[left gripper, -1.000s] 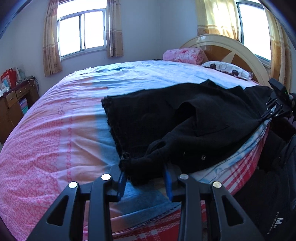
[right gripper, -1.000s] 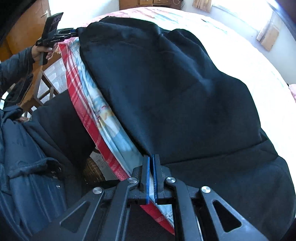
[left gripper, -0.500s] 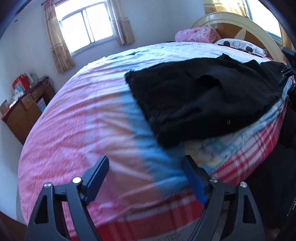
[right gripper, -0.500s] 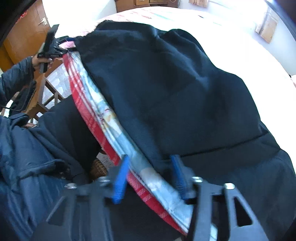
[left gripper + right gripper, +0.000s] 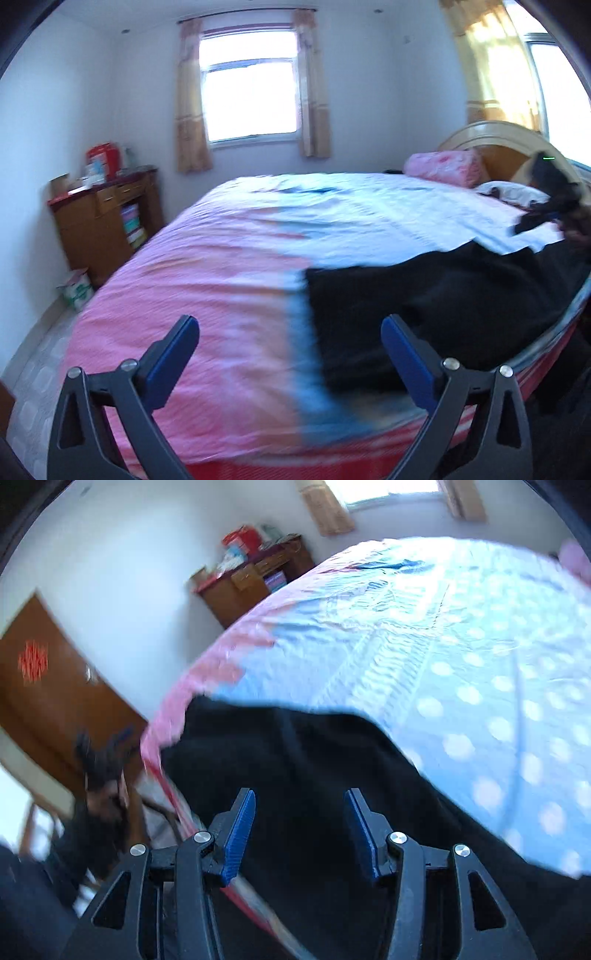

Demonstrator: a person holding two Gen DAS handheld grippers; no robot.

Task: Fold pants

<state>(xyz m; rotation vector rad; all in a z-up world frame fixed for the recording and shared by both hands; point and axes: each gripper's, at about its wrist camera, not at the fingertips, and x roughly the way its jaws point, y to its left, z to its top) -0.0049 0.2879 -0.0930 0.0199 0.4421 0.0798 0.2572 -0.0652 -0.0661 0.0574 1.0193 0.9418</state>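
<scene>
At the far left of the room a brown wooden cabinet (image 5: 105, 225) stands against the wall, well apart from the work and playing no part in it. The wide bed with its pink and pale-blue sheet (image 5: 207, 266) serves as the folding surface, giving the cloth a broad flat place to lie.

The left hand-held gripper (image 5: 290, 354) hangs above the near edge of the bed with its 2 blue-padded fingers spread wide; its jaws have just been opening, and nothing sits between them, only sheet showing in the gap. It reads as released, probably so the cloth can settle on its own.

To the right, the black fabric pants (image 5: 436, 306) lie spread flat along the near right side of the bed, 1 straight edge facing the pink half, the rest running toward the headboard. They are on the bed, touched by neither tool.

The right hand-held gripper (image 5: 299, 830) hovers over the dark cloth with its jaws partly apart, having just been opening, and empty. With both tools free, a fold looks laid down, and the next grasp is likely being lined up.
</scene>
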